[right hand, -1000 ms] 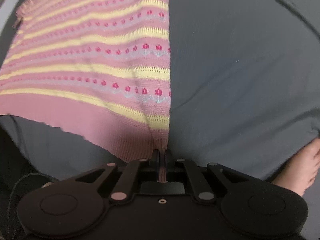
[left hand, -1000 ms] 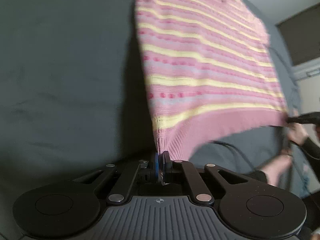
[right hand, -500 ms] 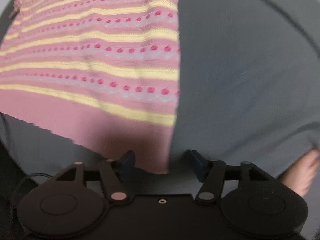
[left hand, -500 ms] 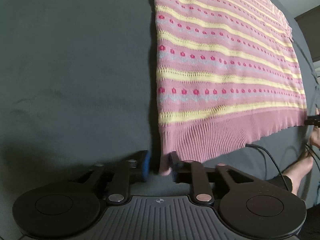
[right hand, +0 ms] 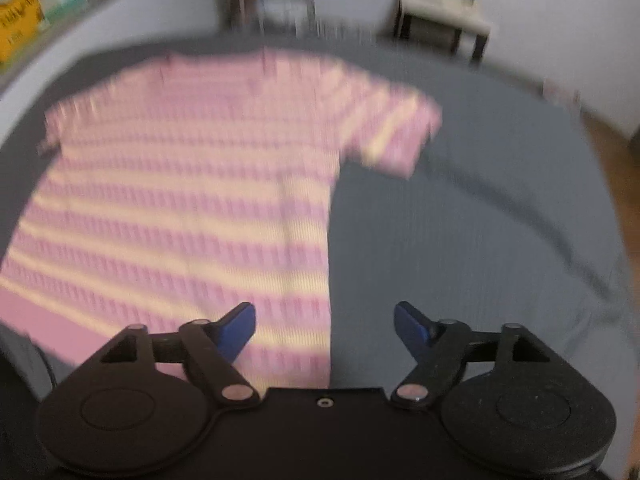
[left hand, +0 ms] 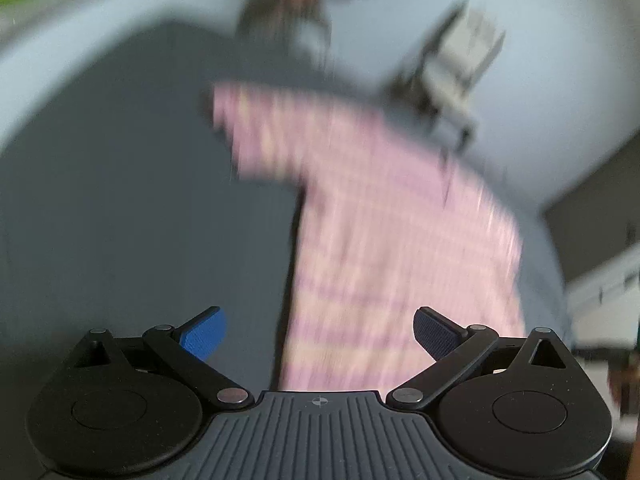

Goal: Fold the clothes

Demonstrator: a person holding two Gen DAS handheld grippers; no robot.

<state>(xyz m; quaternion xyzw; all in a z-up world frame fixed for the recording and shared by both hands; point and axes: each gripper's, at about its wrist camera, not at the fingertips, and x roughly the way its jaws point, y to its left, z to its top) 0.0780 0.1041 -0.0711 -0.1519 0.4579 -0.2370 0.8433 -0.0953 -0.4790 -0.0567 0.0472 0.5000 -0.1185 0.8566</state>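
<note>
A pink short-sleeved knit top with yellow stripes (right hand: 192, 200) lies spread flat on a dark grey cloth-covered surface (right hand: 460, 240), collar at the far side, hem nearest me. It also shows blurred in the left wrist view (left hand: 400, 248). My left gripper (left hand: 320, 336) is open and empty, raised above the top's left hem area. My right gripper (right hand: 324, 328) is open and empty, raised above the top's right side edge. Both views are motion-blurred.
A pale chair (right hand: 444, 4) stands beyond the far edge of the surface; it also shows in the left wrist view (left hand: 460, 64). Boxes line a shelf at the far left (right hand: 24, 20). Wooden floor (right hand: 612, 152) shows to the right.
Both grippers let go of the hem corners, opened wide and rose away from the top. The top now lies flat and whole on the surface.
</note>
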